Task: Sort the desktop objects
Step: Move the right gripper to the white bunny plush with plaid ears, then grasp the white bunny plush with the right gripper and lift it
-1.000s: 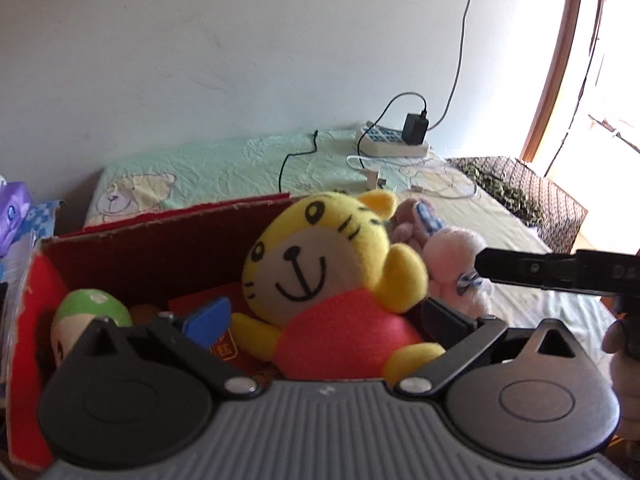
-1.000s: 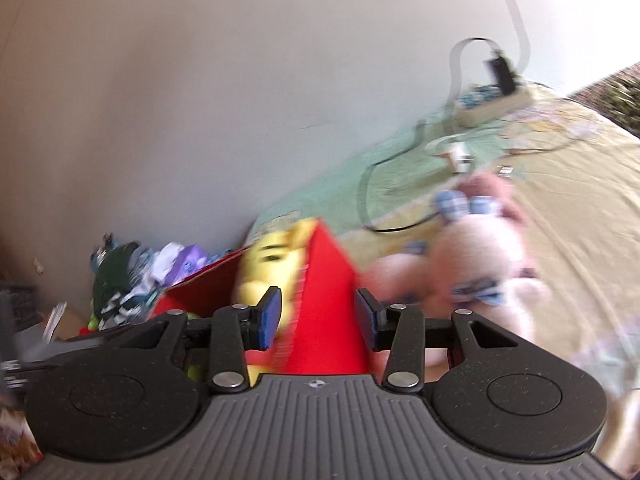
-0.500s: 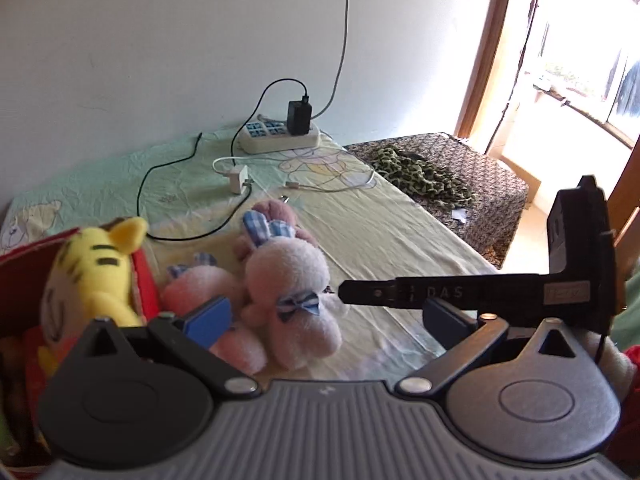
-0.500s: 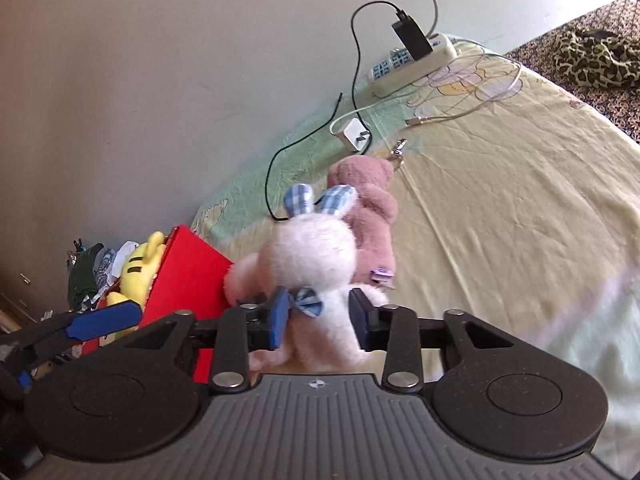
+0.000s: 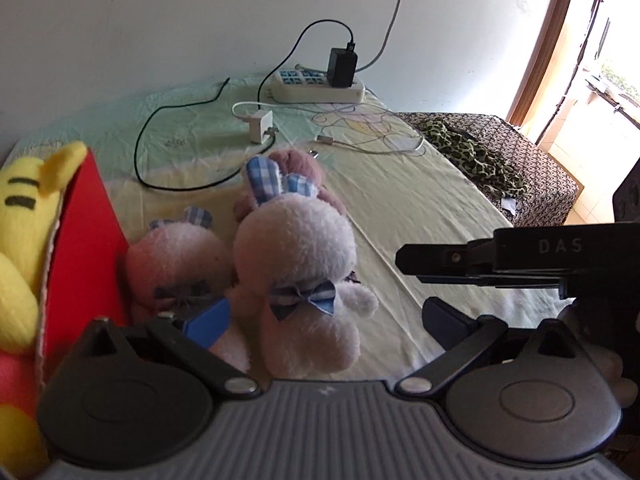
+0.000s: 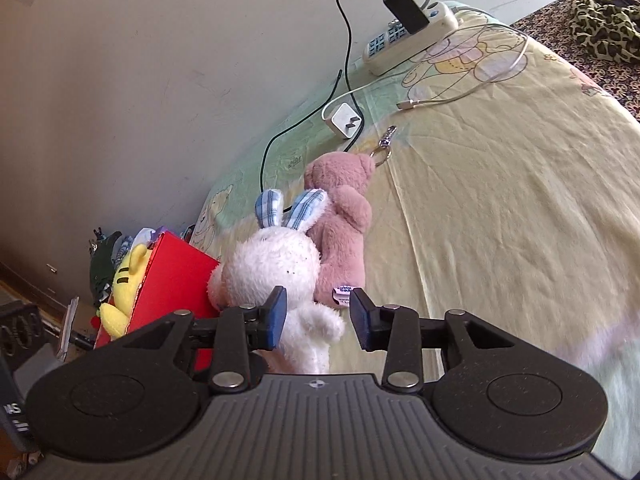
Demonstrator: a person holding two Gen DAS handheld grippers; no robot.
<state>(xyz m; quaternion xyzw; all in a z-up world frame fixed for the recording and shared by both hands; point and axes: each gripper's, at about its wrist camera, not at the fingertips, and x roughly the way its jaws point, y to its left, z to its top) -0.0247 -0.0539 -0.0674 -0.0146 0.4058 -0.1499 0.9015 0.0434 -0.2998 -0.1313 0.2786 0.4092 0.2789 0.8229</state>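
The yellow tiger (image 5: 24, 216) already sits in the red box (image 5: 86, 232); the white rabbit (image 6: 276, 268) and two pink toys lie on the bed (image 6: 500, 200) beside it. Both grippers' fingers are wide and empty, the right gripper (image 6: 316, 316) nearest the rabbit, the left gripper (image 5: 324, 320) close too.

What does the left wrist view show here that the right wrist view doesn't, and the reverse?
Left only: a second pale pink plush beside the box, and the right gripper side-on. Right only: the keyring on the brown-pink bear, and clutter beyond the box. Both: white bunny, red box, yellow tiger, power strip, white charger.
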